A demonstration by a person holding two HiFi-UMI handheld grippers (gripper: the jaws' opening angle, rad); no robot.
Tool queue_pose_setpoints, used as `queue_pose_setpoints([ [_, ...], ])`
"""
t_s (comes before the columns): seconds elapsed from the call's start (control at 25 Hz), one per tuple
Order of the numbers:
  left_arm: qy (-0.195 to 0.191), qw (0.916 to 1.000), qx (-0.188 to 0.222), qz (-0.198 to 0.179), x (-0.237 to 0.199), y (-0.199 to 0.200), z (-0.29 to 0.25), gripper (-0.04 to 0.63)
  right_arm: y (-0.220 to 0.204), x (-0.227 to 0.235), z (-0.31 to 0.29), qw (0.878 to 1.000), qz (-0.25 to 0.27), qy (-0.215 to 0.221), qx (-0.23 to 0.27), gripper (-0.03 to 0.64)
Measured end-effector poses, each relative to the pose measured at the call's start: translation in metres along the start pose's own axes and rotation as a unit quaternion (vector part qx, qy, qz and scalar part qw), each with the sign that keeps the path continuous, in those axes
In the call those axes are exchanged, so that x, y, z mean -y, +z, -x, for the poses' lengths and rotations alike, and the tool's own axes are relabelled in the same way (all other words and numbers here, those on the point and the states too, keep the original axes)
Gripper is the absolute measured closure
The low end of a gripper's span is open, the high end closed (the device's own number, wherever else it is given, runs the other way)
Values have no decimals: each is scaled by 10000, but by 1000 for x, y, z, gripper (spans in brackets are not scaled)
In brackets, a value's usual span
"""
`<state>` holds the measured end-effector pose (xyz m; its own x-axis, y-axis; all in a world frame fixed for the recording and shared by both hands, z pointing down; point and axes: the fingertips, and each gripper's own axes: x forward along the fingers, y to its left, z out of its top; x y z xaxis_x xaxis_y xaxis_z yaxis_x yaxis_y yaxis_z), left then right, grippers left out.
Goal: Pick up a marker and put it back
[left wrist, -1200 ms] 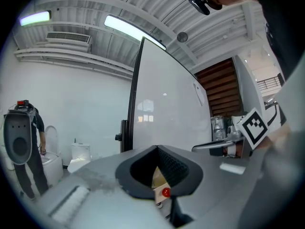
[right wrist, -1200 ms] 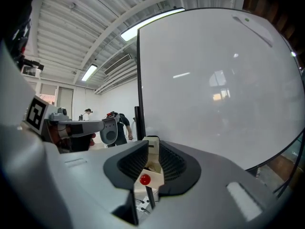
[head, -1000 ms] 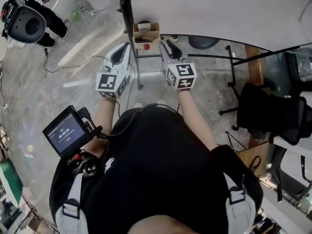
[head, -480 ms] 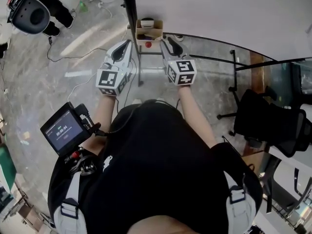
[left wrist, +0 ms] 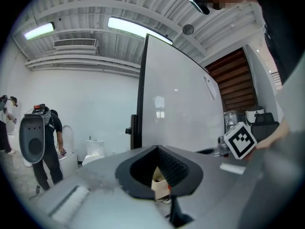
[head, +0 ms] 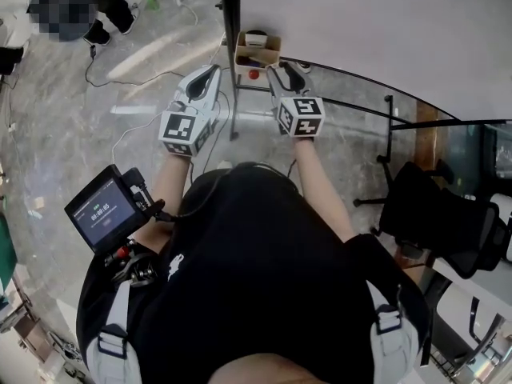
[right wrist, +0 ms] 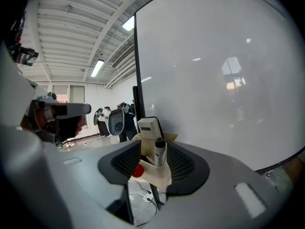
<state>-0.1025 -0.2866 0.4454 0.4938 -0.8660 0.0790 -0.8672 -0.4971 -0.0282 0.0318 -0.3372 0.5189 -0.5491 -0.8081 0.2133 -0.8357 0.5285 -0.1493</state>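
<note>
A marker (right wrist: 159, 151) with a black cap stands upright in a small cardboard box (head: 258, 50) fixed to the whiteboard's stand. Beside it in the box is a white eraser (right wrist: 149, 126), and a red round knob (right wrist: 137, 171) shows below. My right gripper (right wrist: 153, 146) points at the box, its jaws opening. The marker lines up in the gap between them, with neither pad touching it. In the head view the right gripper (head: 280, 69) reaches just short of the box. My left gripper (head: 213, 70) hangs left of the stand, tips together and empty.
The whiteboard (head: 360, 14) fills the upper right, on a black post (head: 232, 22). A black office chair (head: 448, 214) stands at the right. A person with equipment (left wrist: 40, 142) stands far left. A small monitor (head: 104, 213) hangs at my left hip. Cables (head: 120, 138) lie on the floor.
The head view has swung, so the box and board sit further right and the chair lower. The right gripper's tips have come a little closer to the box.
</note>
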Motion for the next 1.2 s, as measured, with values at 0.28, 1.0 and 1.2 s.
queue_pose_setpoints([
  [0.28, 222, 9996, -61, 133, -8, 4, 2, 591, -8, 4, -10, 9999, -17, 12, -124, 457],
  [1.0, 210, 9997, 45, 77, -13, 5, 2, 591, 12, 1, -12, 9997, 256, 30, 53, 535],
  [1.2, 88, 9999, 46, 37, -8, 3, 0, 591, 34, -5, -5, 9988, 386, 81, 299, 535],
])
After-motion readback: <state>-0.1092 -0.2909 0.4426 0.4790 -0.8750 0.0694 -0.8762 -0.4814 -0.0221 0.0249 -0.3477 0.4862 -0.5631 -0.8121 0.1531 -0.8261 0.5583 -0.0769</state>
